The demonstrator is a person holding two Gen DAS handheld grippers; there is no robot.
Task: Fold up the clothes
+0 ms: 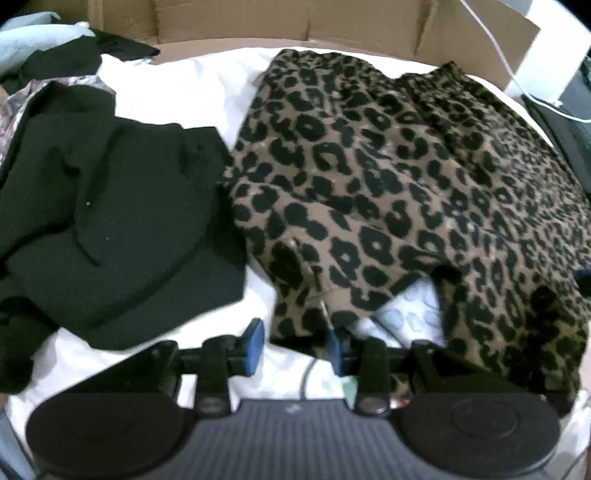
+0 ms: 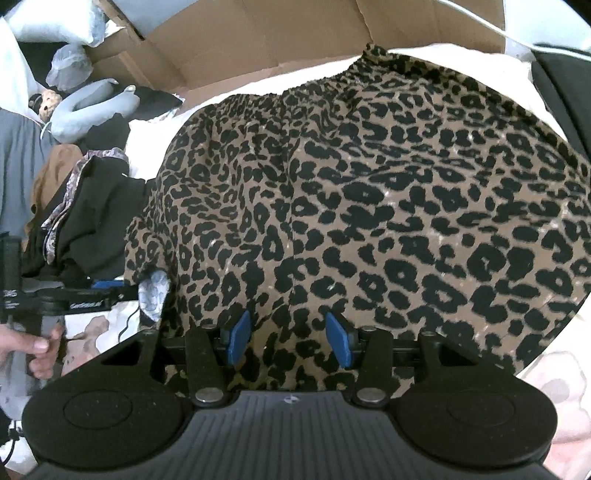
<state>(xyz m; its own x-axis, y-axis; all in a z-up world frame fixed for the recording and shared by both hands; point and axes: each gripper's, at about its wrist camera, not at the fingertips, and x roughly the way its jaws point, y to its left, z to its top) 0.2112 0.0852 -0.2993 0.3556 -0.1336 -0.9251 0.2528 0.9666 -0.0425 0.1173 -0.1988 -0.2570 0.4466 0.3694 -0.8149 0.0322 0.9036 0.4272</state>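
Here, a leopard-print garment (image 1: 388, 192) lies spread on a white sheet (image 1: 177, 88), black clothes (image 1: 110, 221) heaped beside it, cardboard (image 1: 295, 22) behind. The left hand-held gripper (image 1: 295, 347) stands part open at the garment's near edge, gripping nothing; the right hand-held gripper (image 2: 288, 343) hovers part open over leopard cloth.

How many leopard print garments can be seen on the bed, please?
1. The leopard print garment lies spread on the white sheet, right of the black garment, below both grippers. Others may be hidden in the heap of clothes at the left.
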